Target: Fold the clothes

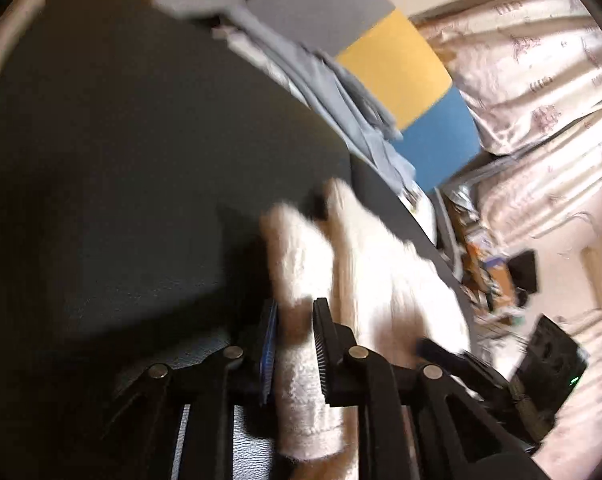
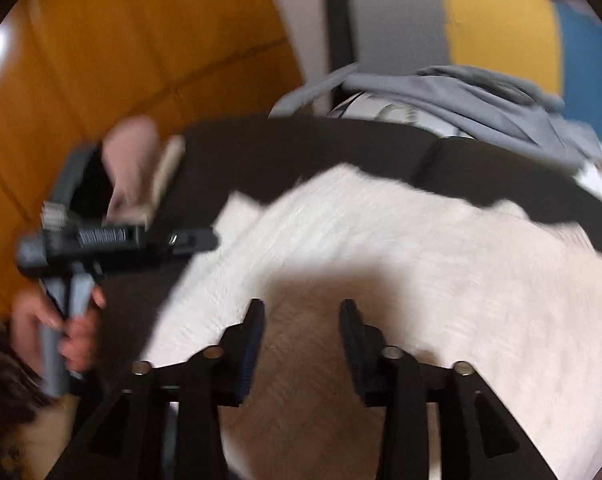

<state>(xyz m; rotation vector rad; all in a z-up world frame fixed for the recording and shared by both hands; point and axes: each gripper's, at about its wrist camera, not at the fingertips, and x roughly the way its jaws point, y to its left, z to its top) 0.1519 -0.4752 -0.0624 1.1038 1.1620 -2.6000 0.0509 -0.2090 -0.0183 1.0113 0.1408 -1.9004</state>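
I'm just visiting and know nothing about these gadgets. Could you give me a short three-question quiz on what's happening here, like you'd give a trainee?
1. True or false: the left gripper is clamped on a fold of the white fuzzy garment.
2. Multiple choice: the right gripper is A) shut on the grey clothes, B) open above the white garment, C) out of view.
3. Fill in: the grey clothes lie at the far edge of the dark ____.

Key
1. True; white fabric sits pinched between its fingers.
2. B; its jaws stand apart with nothing between them.
3. Table.
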